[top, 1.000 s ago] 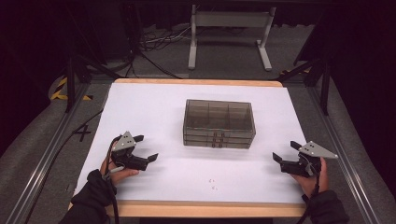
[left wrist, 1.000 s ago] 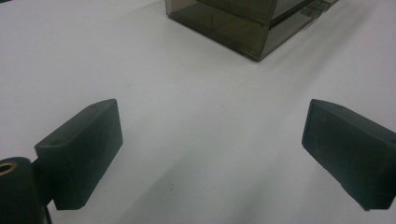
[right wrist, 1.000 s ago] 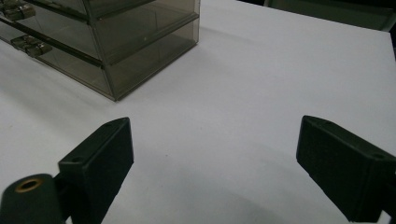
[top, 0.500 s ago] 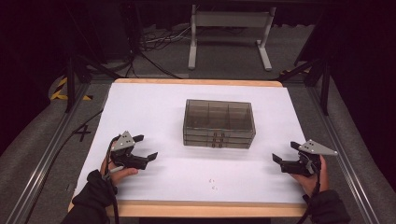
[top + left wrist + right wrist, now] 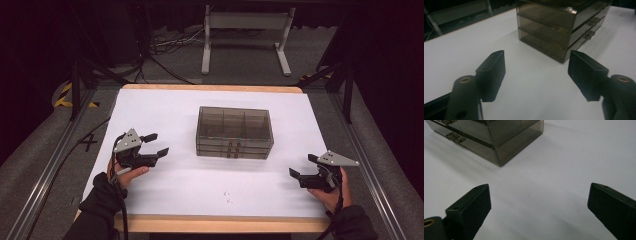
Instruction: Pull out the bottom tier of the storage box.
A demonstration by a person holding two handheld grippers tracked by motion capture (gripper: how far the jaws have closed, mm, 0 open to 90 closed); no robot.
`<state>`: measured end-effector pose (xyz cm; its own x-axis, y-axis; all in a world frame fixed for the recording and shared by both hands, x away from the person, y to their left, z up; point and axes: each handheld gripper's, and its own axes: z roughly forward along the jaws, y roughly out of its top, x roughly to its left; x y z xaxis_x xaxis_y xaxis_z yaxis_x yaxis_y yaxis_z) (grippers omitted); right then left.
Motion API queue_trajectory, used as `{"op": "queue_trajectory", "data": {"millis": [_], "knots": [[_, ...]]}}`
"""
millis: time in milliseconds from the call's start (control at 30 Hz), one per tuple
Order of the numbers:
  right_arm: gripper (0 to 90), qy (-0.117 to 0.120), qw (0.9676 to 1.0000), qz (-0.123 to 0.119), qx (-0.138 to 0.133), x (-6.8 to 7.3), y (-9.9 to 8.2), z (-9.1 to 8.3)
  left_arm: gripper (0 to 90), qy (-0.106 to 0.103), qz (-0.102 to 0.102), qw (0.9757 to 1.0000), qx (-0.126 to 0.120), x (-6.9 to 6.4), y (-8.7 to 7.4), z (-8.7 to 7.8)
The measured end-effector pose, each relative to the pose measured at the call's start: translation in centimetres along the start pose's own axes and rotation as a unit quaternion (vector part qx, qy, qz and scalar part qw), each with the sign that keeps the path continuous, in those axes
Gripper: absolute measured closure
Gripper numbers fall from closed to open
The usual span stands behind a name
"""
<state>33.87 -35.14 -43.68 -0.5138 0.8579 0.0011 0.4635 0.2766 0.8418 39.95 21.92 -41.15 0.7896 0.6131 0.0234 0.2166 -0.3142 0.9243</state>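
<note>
Dark room, grey carpeted floor [image 5: 320,70]. White-topped, wood-edged table [image 5: 165,107]. White metal stand frame [image 5: 246,37] beyond it; black cables [image 5: 167,47] alongside.

The right claw [image 5: 539,207] gapes wide over the white table [image 5: 564,162], the smoky drawer box [image 5: 499,137] well ahead.

Smoky clear drawer box [image 5: 234,132] sits shut, upright, mid-table.

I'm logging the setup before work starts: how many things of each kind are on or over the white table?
Smoky clear drawer box: 1
Hand-held tools: 2, the left tool and the right tool, both open with nothing between them
Small white specks near the front edge: 2, too small to identify
Total: 5
</note>
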Motion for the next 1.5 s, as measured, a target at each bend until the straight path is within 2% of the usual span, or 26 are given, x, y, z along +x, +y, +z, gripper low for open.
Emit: {"op": "queue_trajectory", "data": {"millis": [67, 200, 300, 367, 433, 500, 533, 567, 600, 733, 833, 867, 1000, 1133, 1233, 1333, 1400, 1467, 1500], "knots": [[5.7, 0.005, 1.0, -0.004, 0.005, 0.4, 0.0, 0.1, 41.5, -0.012, 0.0, 0.9999, 0.0, 0.0, 0.6, 0.3], [5.9, 0.012, 0.9997, -0.017, 0.011, 1.5, 0.1, 0.0, 50.6, -0.027, 0.03, 0.9992, 0.002, -0.4, 2.0, 1.5], [7.6, 0.016, 0.9997, -0.016, 0.005, 1.9, -0.1, -0.3, 56.9, -0.038, 0.046, 0.9982, 0.0, -0.7, 3.0, 2.2], [9.4, 0.01, 0.9998, -0.015, 0.002, 2.0, 0.0, -0.6, 60.6, -0.049, 0.045, 0.9978, 0.003, -0.8, 3.5, 2.8], [13.2, 0.001, 0.9999, -0.009, -0.006, 2.1, -0.2, -0.8, 61.0, -0.05, 0.04, 0.9979, 0.014, -0.7, 4.1, 3.5], [14.9, -0.01, 0.9999, -0.005, -0.001, 2.2, -0.2, -0.9, 61.6, -0.057, 0.034, 0.9977, 0.018, -0.7, 4.5, 4.1], [16.0, -0.014, 0.9999, -0.004, -0.002, 2.2, -0.3, -0.9, 62.1, -0.054, 0.037, 0.9976, 0.021, -0.8, 4.7, 4.3], [17.9, -0.018, 0.9998, -0.005, 0.002, 2.3, -0.3, -1.0, 64.0, -0.05, 0.049, 0.9973, 0.022, -0.9, 5.0, 4.6], [19.4, -0.023, 0.9997, -0.009, 0.008, 2.5, -0.3, -0.9, 65.4, -0.057, 0.05, 0.9969, 0.022, -0.9, 5.2, 4.9], [20.5, -0.026, 0.9995, -0.012, 0.013, 3.2, -0.2, -0.6, 64.8, -0.061, 0.054, 0.9964, 0.021, -0.9, 5.9, 6.0], [20.9, -0.027, 0.9995, -0.01, 0.009, 4.0, 0.3, -0.1, 65.1, -0.066, 0.062, 0.9957, 0.019, -1.0, 6.4, 6.7], [21.6, -0.025, 0.9996, -0.014, 0.009, 4.3, 0.4, 0.1, 65.3, -0.066, 0.069, 0.9953, 0.016, -1.0, 6.6, 7.0], [23.7, -0.013, 0.9995, -0.025, 0.01, 5.9, 1.1, 1.1, 67.9, -0.071, 0.077, 0.9944, 0.016, -1.0, 7.0, 7.8], [26.3, -0.002, 0.9996, -0.026, 0.006, 7.4, 1.8, 2.0, 71.3, -0.082, 0.081, 0.9931, 0.025, -0.9, 7.0, 8.8], [27.5, 0.005, 0.9996, -0.028, -0.001, 8.7, 2.5, 2.8, 74.0, -0.086, 0.083, 0.9926, 0.021, -0.8, 7.1, 9.2], [27.8, 0.011, 0.9992, -0.037, -0.001, 9.8, 3.0, 3.5, 79.6, -0.089, 0.092, 0.9915, 0.024, -0.7, 7.1, 9.2], [27.6, 0.01, 0.999, -0.044, 0.004, 10.5, 3.3, 4.1, 84.9, -0.098, 0.085, 0.9911, 0.027, -0.6, 7.1, 9.3], [27.6, 0.012, 0.9988, -0.047, 0.003, 10.9, 3.6, 4.4, 89.2, -0.094, 0.102, 0.9897, 0.036, -0.8, 7.4, 9.3], [27.6, 0.012, 0.9988, -0.047, 0.003, 11.1, 3.8, 4.6, 90.0, -0.094, 0.102, 0.9897, 0.036, -0.8, 7.4, 9.3]]}}
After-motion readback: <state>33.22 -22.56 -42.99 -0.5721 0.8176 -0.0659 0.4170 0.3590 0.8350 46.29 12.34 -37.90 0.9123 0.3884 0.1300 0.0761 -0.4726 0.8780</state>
